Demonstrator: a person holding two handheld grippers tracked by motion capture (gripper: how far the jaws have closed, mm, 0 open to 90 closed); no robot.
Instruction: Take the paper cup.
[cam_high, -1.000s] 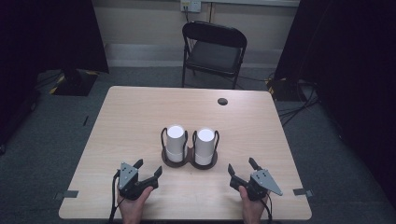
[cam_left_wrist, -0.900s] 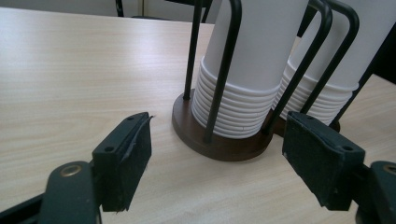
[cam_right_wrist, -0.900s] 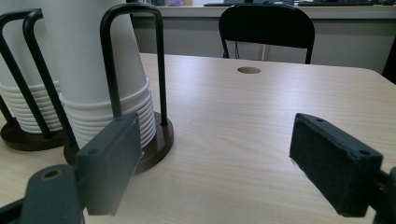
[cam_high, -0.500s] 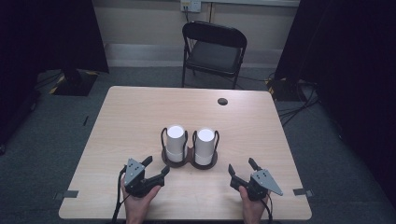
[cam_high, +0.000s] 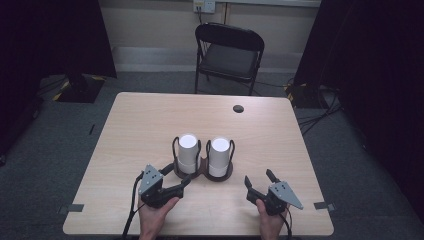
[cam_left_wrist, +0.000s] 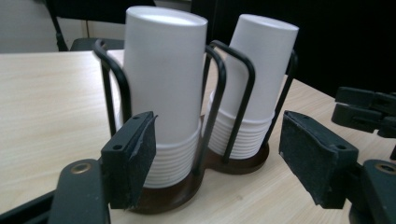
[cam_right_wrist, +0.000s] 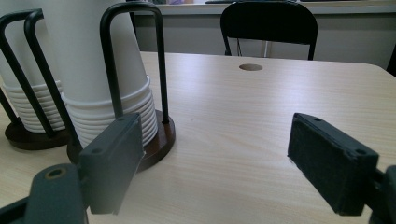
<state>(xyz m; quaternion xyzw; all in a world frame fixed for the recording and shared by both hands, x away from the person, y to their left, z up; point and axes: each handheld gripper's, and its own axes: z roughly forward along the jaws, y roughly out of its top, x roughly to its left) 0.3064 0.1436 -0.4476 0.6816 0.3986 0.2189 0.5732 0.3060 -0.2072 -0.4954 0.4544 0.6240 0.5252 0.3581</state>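
In the high view the left gripper (cam_high: 181, 184) sits low and left of centre, angled toward the cup holder (cam_high: 204, 172) at mid-frame; its jaws have just been closing, yet nothing is clamped, and in the left gripper view the pads stand apart with the left cup stack (cam_left_wrist: 164, 93) just beyond them. The holder stands on the worktop (cam_high: 140, 130), its two wire cages each carrying an upright white stack, the right stack (cam_high: 219, 156) beside the first. Low right of centre, the right gripper (cam_high: 260, 182) is released, jaws spread over bare wood. A chair (cam_high: 229, 52) stands at upper centre.
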